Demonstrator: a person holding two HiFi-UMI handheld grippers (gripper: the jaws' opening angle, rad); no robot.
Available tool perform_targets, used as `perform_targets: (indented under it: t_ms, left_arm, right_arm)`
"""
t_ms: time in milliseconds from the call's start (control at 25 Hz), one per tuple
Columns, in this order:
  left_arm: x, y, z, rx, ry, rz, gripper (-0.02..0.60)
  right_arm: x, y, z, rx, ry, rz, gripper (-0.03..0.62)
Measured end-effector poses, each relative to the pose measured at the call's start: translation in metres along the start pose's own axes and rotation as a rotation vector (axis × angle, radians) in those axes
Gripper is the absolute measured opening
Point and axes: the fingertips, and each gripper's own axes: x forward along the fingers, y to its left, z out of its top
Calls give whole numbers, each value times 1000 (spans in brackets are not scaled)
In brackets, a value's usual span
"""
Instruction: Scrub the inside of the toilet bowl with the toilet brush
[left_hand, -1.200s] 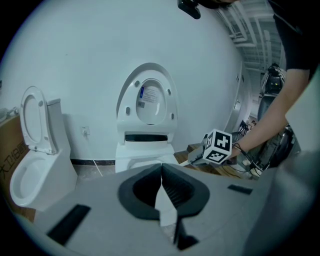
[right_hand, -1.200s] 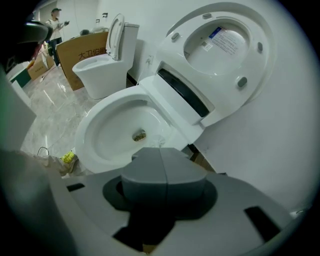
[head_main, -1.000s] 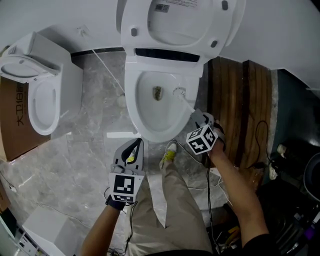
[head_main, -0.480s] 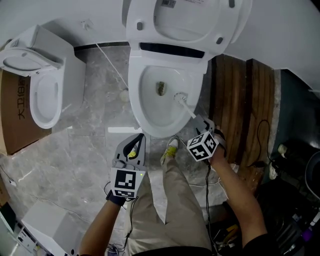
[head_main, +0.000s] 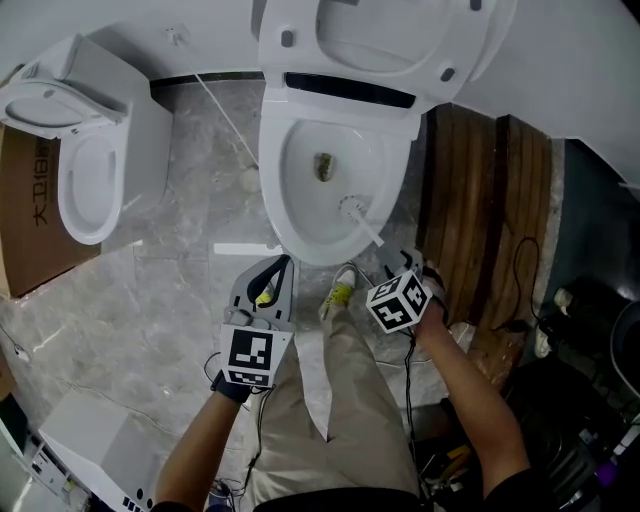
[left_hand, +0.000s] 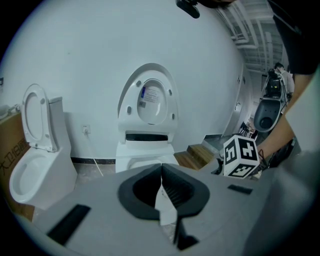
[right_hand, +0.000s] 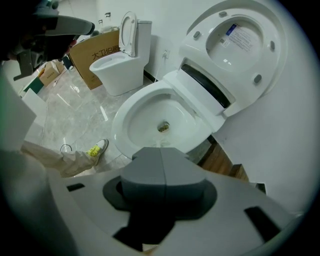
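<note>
**1. Claw state.** The right claw (head_main: 391, 252) has its jaws pressed together w/ no gap in its own view (right_hand: 161, 150). From above, the handle of the brush (head_main: 366, 226) runs straight into those jaws, so it reads as clamped on the handle end. The handle itself is hidden behind the jaws in the right gripper view. The left claw (head_main: 279, 264) has its jaw tips meeting (left_hand: 161, 167) w/ nothing gripped. It hangs over the floor in front of the toilet, beside the person's shoe (head_main: 341, 296), clear of the work.

**2. Brush pos.** The bristle head sits inside the toilet bowl (head_main: 300, 205), at the near-right wall, nearer the person than the drain (head_main: 324, 166), which shows a dark yellowish patch. Can't tell whether the bristles press on the wall or sit just off it. The lid (head_main: 390, 40) is up.

**3. Key relation.** The brush's long axis runs diagonally from the right claw, near the bowl's near-right rim, forward and left, down into the bowl. The head lies ahead of the claw, toward the drain. The right claw is the working one; the left is farther off and idle.

**4. Next move (judgement).** Scrubbing looks under way, part done at most. The far and left walls lie beyond the head's pos. Reaching them calls for a push along the handle axis plus a sweep left, w/ the claw kept above the rim. Risks: the thin handle twisting in the clamp, and splash over the rim.
</note>
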Motion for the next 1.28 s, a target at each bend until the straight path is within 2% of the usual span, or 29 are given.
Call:
perform_targets:
  t_ms: [520,800,1040,1280]
  left_arm:
    - [1,-9,-6,-6,8,-13,12]
    - [2,-13,-12,-3,17,-23,12]
    - [2,-13,-17,-3,28,-19,12]
    - [5,-6,-33,-17,59,1,12]
  right_arm:
    - [-16,38,-3,42,13,101,152]
    - [-25,74,18,-6,32,174,153]
    - [-26,84,37,34,19,213,153]
    - [-26,91,59,0,15,208,153]
